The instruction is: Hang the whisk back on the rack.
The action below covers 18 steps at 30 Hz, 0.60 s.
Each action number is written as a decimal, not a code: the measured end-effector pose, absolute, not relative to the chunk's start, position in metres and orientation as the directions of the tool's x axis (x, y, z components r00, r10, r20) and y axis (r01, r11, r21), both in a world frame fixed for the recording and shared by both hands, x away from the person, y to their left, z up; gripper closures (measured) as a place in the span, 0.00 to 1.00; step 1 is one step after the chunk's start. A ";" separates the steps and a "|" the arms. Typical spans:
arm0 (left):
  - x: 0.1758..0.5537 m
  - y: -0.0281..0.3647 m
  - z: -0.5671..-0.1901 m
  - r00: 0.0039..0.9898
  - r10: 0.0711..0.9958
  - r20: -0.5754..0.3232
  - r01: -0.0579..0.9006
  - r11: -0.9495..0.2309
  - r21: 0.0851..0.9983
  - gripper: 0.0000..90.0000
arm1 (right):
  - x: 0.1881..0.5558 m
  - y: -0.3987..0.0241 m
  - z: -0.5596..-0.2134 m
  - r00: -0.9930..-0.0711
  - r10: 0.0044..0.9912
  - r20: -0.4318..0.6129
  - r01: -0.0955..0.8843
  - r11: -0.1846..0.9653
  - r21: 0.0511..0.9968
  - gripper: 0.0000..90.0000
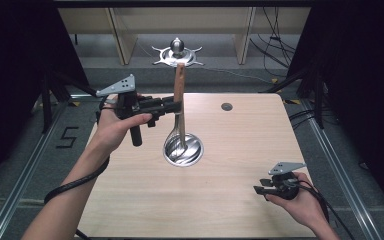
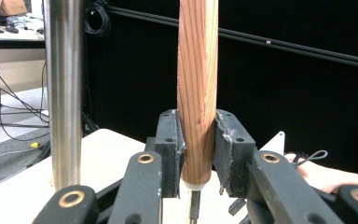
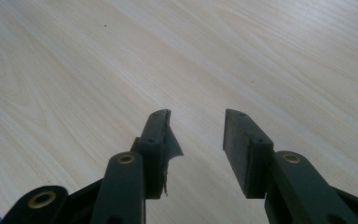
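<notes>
Left gripper (image 2: 196, 149): jaws clamped on the wooden handle (image 2: 196, 84) of a whisk (image 1: 178, 134), upright, head in the steel bowl (image 1: 194, 154) mid-table. Right gripper (image 3: 196, 140): jaws apart, empty, over the table (image 3: 261, 56). Likely step: stirring or lifting out. Next: keep it vertical.

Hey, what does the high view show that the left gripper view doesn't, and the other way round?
High view alone: the round shiny metal bowl sunk in the light wooden table, the utensil's metal whisk end resting inside it, the dark round hole in the tabletop, and the right gripper open above the near right corner.

Left gripper view alone: the black fingers pressing both sides of the handle close up, and an upright shiny metal rod beside it.

Both: the left gripper clamped on the upright brown wooden handle over the table.
</notes>
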<state>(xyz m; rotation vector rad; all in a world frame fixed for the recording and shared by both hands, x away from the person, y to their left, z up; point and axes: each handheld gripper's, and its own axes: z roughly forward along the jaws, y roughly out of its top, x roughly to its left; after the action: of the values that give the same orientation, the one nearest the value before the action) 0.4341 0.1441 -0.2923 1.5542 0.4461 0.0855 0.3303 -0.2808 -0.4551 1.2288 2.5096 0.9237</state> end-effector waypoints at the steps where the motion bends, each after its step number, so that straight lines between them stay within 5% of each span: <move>1: 0.435 0.145 -0.293 0.917 0.328 -0.225 0.227 0.035 0.973 0.80 | 0.331 -0.281 -0.455 -0.638 0.765 0.089 0.640 0.463 0.613 0.68; 18: 0.441 0.149 -0.300 0.889 0.371 -0.267 0.260 0.069 0.963 0.77 | 0.331 -0.281 -0.456 -0.639 0.764 0.085 0.640 0.467 0.611 0.68</move>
<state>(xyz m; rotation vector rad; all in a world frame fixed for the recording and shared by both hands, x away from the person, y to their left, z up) 0.4405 0.1494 -0.3004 1.5211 0.5175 0.0890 0.3308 -0.2811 -0.4556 1.2197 2.5136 0.9170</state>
